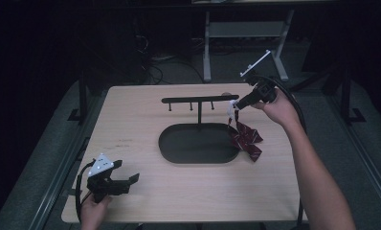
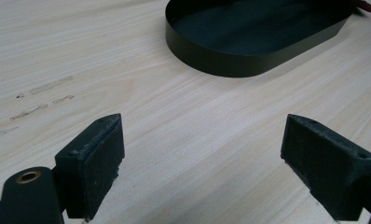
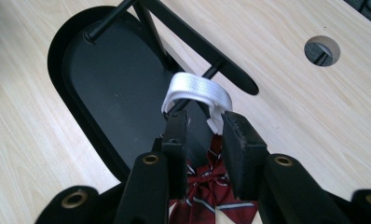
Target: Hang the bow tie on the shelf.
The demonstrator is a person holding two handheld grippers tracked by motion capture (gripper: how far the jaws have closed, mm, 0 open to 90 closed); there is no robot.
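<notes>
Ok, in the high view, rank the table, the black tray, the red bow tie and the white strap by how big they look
1. Table, largest by far.
2. Black tray, an oval in the middle of the table.
3. Red bow tie, hanging at the tray's right end.
4. White strap, a small loop above the bow tie at the right gripper.

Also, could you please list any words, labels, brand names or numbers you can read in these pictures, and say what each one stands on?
None: no readable text on the wooden table, the black tray stand, the striped red bow tie or its white strap.
</notes>
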